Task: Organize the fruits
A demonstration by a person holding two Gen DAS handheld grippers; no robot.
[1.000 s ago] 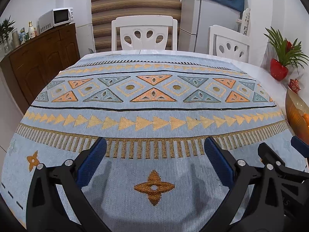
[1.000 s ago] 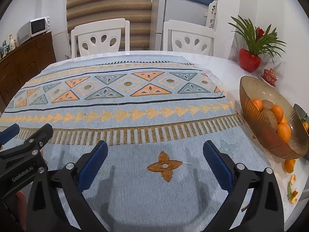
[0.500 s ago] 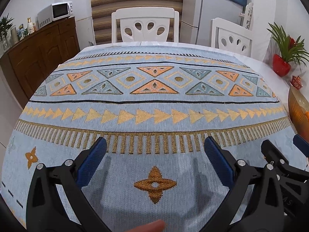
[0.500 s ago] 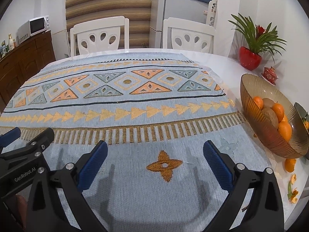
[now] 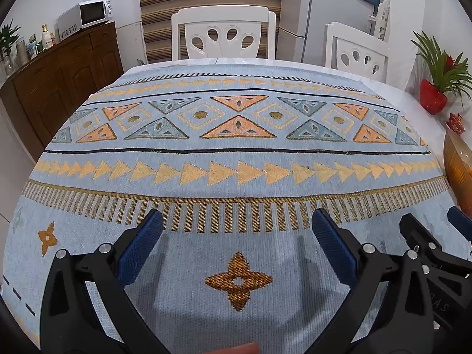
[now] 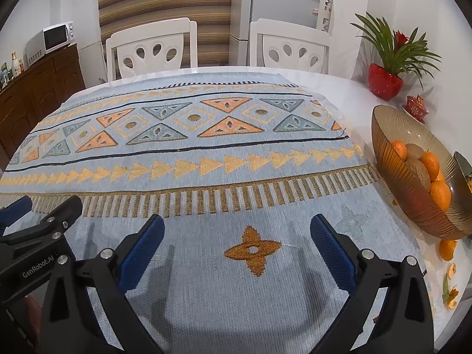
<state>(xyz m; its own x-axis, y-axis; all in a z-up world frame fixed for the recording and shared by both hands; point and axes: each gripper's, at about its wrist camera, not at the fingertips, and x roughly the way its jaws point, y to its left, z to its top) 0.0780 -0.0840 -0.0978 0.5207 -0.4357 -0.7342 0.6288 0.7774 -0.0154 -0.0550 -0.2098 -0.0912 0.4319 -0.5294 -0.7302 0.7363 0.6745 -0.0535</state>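
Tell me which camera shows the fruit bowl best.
The right wrist view: the amber ribbed fruit bowl shows nearly whole, with oranges and brown fruit inside. The left wrist view catches only a sliver of its side at the right edge.

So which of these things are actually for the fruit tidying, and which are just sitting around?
For the job:
amber bowl
oranges and brown fruits in it
loose orange beside it
both open grippers

Just lying about:
peel scraps
red plant pot
microwave
chairs
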